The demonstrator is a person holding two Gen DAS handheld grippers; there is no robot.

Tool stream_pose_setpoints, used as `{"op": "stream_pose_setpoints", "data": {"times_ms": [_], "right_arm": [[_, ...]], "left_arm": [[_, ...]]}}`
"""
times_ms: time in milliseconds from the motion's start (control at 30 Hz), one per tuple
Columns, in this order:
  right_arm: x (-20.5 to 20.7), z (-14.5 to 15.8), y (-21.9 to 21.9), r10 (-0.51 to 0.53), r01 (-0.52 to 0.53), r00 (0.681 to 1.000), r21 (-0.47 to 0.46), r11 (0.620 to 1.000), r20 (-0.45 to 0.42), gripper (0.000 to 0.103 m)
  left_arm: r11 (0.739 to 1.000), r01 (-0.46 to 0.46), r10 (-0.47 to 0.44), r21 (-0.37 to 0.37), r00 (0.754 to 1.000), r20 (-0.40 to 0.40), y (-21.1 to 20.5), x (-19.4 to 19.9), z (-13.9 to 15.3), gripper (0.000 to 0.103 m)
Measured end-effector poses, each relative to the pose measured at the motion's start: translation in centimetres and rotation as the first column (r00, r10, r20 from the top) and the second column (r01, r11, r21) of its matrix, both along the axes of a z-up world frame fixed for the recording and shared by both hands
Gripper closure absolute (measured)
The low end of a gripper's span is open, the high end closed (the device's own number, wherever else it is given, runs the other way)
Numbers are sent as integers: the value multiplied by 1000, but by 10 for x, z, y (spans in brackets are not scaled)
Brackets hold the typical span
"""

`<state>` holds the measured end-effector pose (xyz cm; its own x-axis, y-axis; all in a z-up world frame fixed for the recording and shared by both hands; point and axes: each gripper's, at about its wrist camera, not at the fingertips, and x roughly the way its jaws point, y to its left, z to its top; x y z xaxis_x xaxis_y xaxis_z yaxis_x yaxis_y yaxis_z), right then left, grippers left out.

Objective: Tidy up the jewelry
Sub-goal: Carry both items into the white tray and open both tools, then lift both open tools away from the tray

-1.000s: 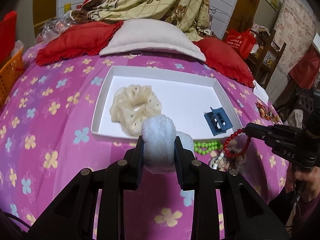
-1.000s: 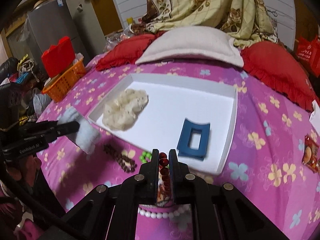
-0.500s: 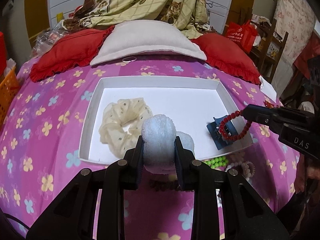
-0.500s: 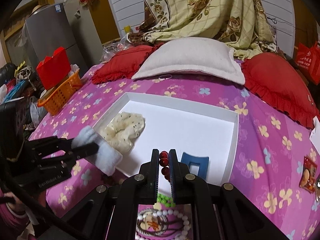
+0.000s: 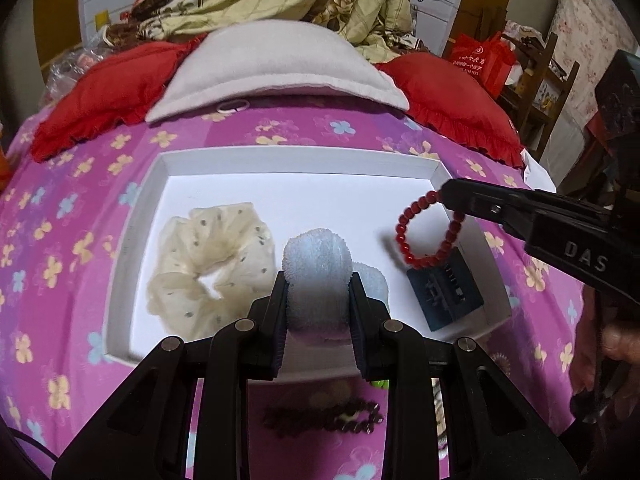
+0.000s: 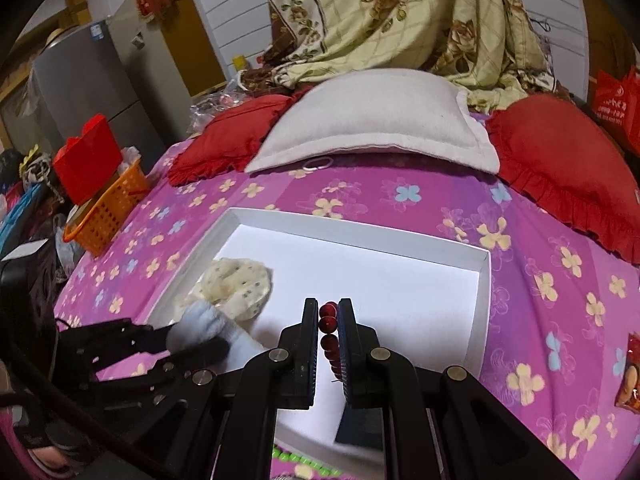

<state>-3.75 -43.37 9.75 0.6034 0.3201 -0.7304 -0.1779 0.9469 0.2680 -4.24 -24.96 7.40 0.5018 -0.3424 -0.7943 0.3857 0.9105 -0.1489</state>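
A white tray (image 5: 296,160) lies on the pink flowered bedspread; it also shows in the right wrist view (image 6: 360,232). In it lie a cream scrunchie (image 5: 212,264) and a dark blue hair clip (image 5: 444,292). My left gripper (image 5: 318,292) is shut on a fluffy pale blue scrunchie (image 5: 316,268) over the tray's near part. My right gripper (image 6: 329,320) is shut on a red bead bracelet (image 6: 329,332), which hangs above the tray's right side over the clip (image 5: 424,232).
A dark bead bracelet (image 5: 320,420) and green beads (image 6: 296,458) lie on the bedspread in front of the tray. Red and grey pillows (image 5: 272,60) sit behind it. An orange basket (image 6: 108,208) stands at the left edge. A snack packet (image 6: 630,376) lies at right.
Both grippers have moved forward from the bedspread in front of the tray to over it. The red bracelet now hangs above the tray's right side, the blue scrunchie over its near middle.
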Motion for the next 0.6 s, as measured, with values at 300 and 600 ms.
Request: {"op": "stream_pose_setpoints", "data": {"times_ms": [300,600], "right_arm": [[25,-39,-39,-129,121,989,-104,987,-68,94],[15,-59,-44,-148,132,986,-181,975,-82,86]], "left_arm": [[998,-48,50,47,998,-42,-5,22,-30,76],[996,-84,84,-1,996,2,3,25,-31,41]]}}
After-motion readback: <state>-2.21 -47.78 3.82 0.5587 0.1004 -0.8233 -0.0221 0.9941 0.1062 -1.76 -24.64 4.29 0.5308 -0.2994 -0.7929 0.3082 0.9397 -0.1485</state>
